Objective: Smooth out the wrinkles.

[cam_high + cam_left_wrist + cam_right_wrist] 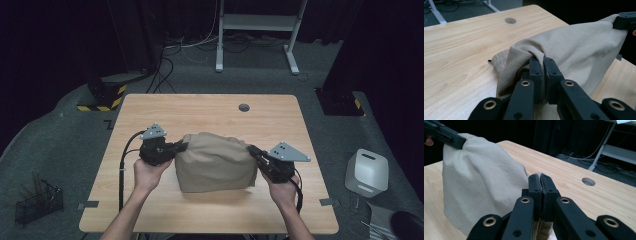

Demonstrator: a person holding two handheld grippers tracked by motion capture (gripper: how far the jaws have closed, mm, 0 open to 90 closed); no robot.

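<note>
A beige cloth (215, 161) hangs between my two grippers above the middle of the wooden table (210, 112), its lower edge draped toward the tabletop. My left gripper (181, 147) is shut on the cloth's left upper corner, and my right gripper (252, 149) is shut on its right upper corner. In the left gripper view the black jaws (543, 62) pinch a bunched fold of the cloth (579, 50), with a ribbed hem (500, 60) touching the table. In the right gripper view the jaws (540, 178) clamp the cloth (479, 177), which falls away to the left.
A round cable hole (244, 107) sits near the table's far edge. A white container (367, 171) stands on the floor at the right, a wire basket (39, 202) at the left. A white desk frame (257, 30) and cables lie beyond the table.
</note>
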